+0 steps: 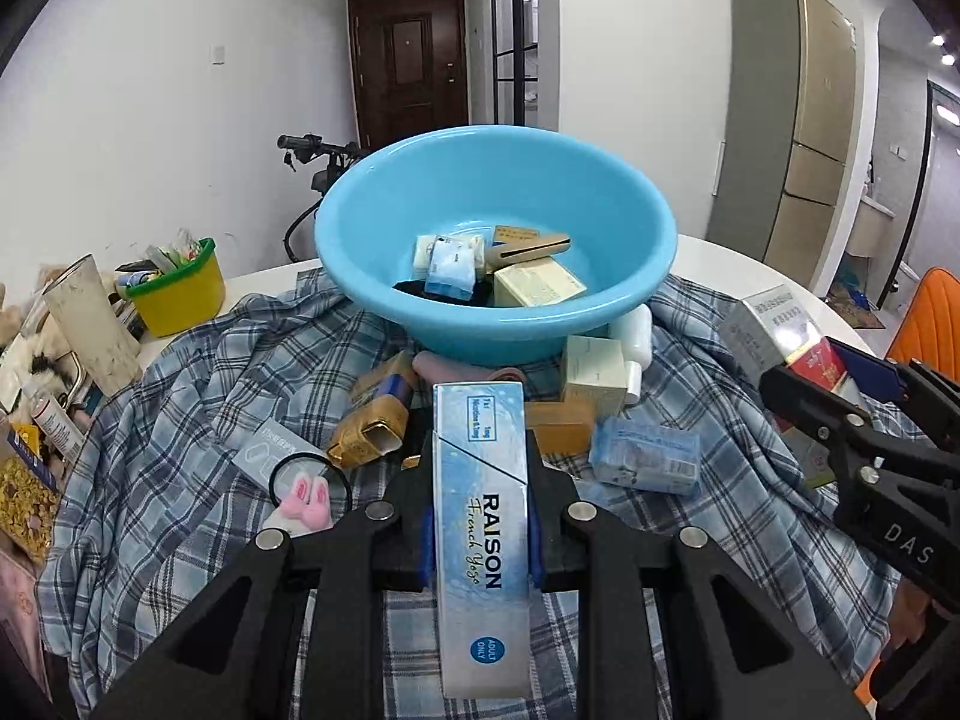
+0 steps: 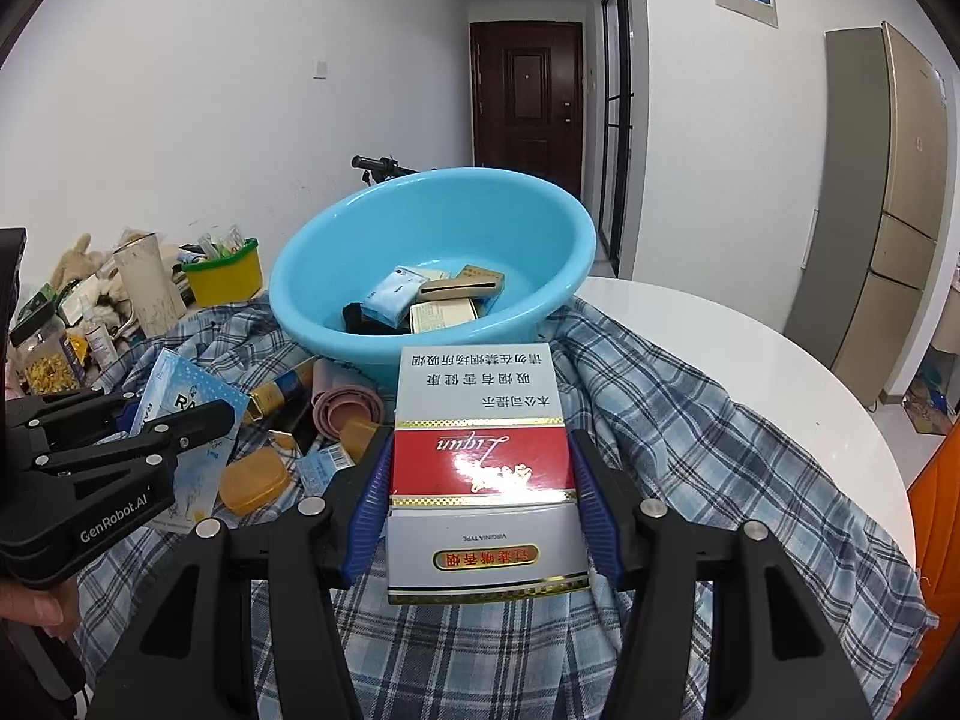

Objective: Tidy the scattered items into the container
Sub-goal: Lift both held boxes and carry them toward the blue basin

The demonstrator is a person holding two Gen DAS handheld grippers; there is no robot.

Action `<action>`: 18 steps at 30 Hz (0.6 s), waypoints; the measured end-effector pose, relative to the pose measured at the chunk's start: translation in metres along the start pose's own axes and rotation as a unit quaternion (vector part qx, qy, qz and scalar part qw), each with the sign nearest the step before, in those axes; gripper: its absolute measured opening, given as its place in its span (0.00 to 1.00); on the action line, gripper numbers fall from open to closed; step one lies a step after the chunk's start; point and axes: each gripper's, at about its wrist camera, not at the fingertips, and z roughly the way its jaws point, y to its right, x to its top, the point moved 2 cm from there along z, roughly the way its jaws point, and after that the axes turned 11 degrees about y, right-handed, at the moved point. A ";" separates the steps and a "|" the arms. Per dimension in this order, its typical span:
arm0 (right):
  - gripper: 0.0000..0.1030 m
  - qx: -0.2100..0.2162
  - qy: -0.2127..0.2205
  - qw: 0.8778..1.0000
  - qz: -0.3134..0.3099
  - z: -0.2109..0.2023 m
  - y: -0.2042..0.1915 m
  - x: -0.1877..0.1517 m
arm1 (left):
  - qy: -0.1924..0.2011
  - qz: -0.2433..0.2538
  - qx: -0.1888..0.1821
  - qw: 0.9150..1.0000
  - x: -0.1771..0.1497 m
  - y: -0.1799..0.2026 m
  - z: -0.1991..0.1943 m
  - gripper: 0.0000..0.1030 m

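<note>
A light blue basin stands on a plaid cloth and holds several small boxes; it also shows in the right wrist view. My left gripper is shut on a slim blue-white Raison box, held above the cloth in front of the basin. My right gripper is shut on a red-and-white cigarette carton, right of the left gripper and before the basin. Scattered between the grippers and the basin lie a gold box, a cream box, a blue packet and an orange case.
The plaid cloth covers a round white table. A yellow tub, a pale tumbler and clutter stand at the far left. A pink bunny clip and a pink roll lie on the cloth. An orange chair is at right.
</note>
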 end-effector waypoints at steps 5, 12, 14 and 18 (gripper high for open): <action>0.53 0.001 0.018 1.000 -0.007 -0.004 -0.002 0.017 | 0.011 0.003 0.006 1.000 0.014 -0.004 -0.001 0.23; 0.53 0.002 0.057 0.998 -0.020 -0.008 -0.010 0.059 | 0.047 0.007 0.008 0.999 0.059 -0.006 -0.009 0.23; 0.53 0.001 0.069 0.997 -0.021 -0.010 -0.011 0.072 | 0.060 0.008 0.010 0.998 0.074 -0.008 -0.012 0.23; 0.53 0.000 0.095 0.995 -0.027 -0.015 -0.015 0.098 | 0.084 0.007 0.010 0.996 0.106 -0.012 -0.020 0.23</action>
